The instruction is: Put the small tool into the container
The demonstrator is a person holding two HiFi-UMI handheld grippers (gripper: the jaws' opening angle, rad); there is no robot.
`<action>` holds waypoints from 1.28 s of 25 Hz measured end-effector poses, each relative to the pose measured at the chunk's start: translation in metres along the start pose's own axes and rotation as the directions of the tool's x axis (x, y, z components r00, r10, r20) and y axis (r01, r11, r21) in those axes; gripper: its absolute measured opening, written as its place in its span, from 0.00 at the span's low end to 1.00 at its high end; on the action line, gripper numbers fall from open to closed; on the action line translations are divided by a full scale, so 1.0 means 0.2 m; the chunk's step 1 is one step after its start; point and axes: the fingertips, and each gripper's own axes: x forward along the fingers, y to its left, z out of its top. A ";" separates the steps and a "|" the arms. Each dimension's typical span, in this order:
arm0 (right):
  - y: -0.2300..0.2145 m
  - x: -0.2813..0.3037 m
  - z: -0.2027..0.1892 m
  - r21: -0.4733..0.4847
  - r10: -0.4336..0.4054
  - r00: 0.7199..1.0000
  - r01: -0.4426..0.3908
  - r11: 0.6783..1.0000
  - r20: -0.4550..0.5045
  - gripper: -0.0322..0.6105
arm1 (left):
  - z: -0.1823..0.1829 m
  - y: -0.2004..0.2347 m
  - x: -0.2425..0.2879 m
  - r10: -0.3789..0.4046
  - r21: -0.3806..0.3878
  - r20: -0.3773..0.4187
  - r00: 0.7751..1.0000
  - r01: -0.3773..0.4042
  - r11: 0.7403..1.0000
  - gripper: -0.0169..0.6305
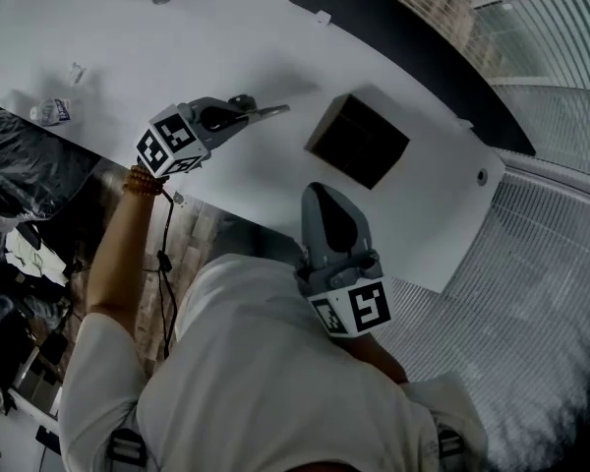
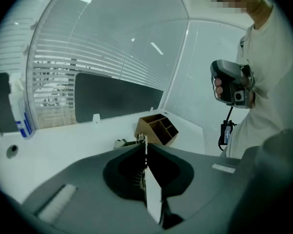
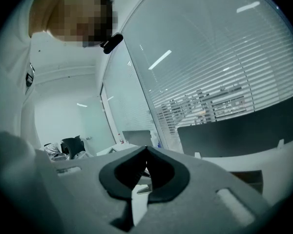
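One small tool (image 1: pixel 267 112) is clamped in my left gripper (image 1: pixel 238 116), jaws shut on one end of it. It is held left of the container (image 1: pixel 359 142), apart from it. The tool looks thin, metal, stiff and light, probably slick. With an end grip it may pivot, so squeeze firmly; a hold nearer the middle would be safer. My right gripper (image 1: pixel 319 193) has its jaws together and is empty, just on the near side of the container.
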 end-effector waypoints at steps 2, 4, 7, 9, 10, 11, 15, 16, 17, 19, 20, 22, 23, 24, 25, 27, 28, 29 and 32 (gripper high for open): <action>0.01 -0.02 0.02 -0.007 -0.003 1.000 0.003 1.000 0.015 0.05 | 0.07 -0.04 -0.04 0.028 0.001 0.032 0.999 -0.028 1.000 0.04; 0.01 -0.04 0.05 -0.015 -0.004 1.000 0.005 1.000 0.030 0.05 | 0.13 -0.10 -0.06 0.051 0.010 0.049 0.997 -0.051 0.999 0.04; 0.00 -0.07 0.08 -0.028 -0.006 0.998 0.007 1.000 0.056 0.05 | 0.21 -0.19 -0.08 0.068 0.042 0.063 0.996 -0.071 0.997 0.04; 0.00 -0.09 0.10 -0.034 -0.010 0.997 0.013 0.999 0.072 0.05 | 0.27 -0.25 -0.09 0.068 0.063 0.079 0.995 -0.073 0.995 0.04; 0.00 -0.10 0.11 -0.037 -0.013 0.997 0.016 0.999 0.080 0.05 | 0.31 -0.28 -0.09 0.067 0.075 0.087 0.994 -0.073 0.994 0.04; -0.01 -0.11 0.13 -0.041 -0.016 0.996 0.020 0.999 0.089 0.05 | 0.34 -0.30 -0.10 0.065 0.090 0.096 0.993 -0.073 0.993 0.04; -0.02 -0.16 0.18 -0.055 -0.031 0.992 0.038 0.998 0.126 0.05 | 0.45 -0.36 -0.10 0.053 0.167 0.114 0.992 -0.072 0.983 0.04; -0.03 -0.18 0.19 -0.058 -0.034 0.990 0.043 0.997 0.135 0.05 | 0.47 -0.38 -0.10 0.045 0.180 0.113 0.993 -0.065 0.981 0.04; -0.04 -0.19 0.20 -0.062 -0.039 0.989 0.048 0.997 0.145 0.05 | 0.50 -0.39 -0.09 0.036 0.195 0.111 0.993 -0.058 0.979 0.04; -0.05 -0.23 0.22 -0.067 -0.049 0.985 0.061 0.996 0.166 0.05 | 0.54 -0.42 -0.07 0.024 0.233 0.109 0.994 -0.049 0.971 0.04; -0.06 -0.24 0.23 -0.068 -0.055 0.983 0.067 0.995 0.175 0.05 | 0.56 -0.43 -0.06 0.017 0.252 0.106 0.994 -0.043 0.967 0.04; -0.07 -0.28 0.24 -0.070 -0.067 0.980 0.081 0.994 0.188 0.05 | 0.60 -0.47 -0.03 -0.002 0.287 0.100 0.995 -0.027 0.958 0.04; -0.08 -0.30 0.25 -0.071 -0.073 0.978 0.089 0.994 0.195 0.05 | 0.62 -0.50 -0.02 -0.014 0.303 0.097 0.995 -0.016 0.953 0.04; -0.09 -0.32 0.25 -0.070 -0.081 0.976 0.096 0.993 0.200 0.05 | 0.64 -0.52 0.00 -0.028 0.319 0.093 0.995 -0.004 0.948 0.04; -0.11 -0.33 0.26 -0.068 -0.089 0.975 0.105 0.992 0.206 0.05 | 0.66 -0.54 0.03 -0.042 0.336 0.088 0.995 0.010 0.942 0.04; -0.14 -0.36 0.27 -0.062 -0.108 0.970 0.124 0.990 0.216 0.05 | 0.70 -0.57 0.08 -0.069 0.368 0.070 0.995 0.039 0.929 0.04; -0.16 -0.38 0.27 -0.058 -0.118 0.968 0.134 0.989 0.221 0.05 | 0.71 -0.58 0.10 -0.081 0.383 0.059 0.995 0.053 0.922 0.04; -0.17 -0.40 0.28 -0.056 -0.128 0.966 0.144 0.988 0.226 0.05 | 0.73 -0.60 0.13 -0.093 0.397 0.050 0.994 0.066 0.915 0.04; -0.21 -0.45 0.29 -0.049 -0.155 0.958 0.172 0.984 0.241 0.05 | 0.77 -0.63 0.21 -0.128 0.430 0.037 0.991 0.099 0.898 0.04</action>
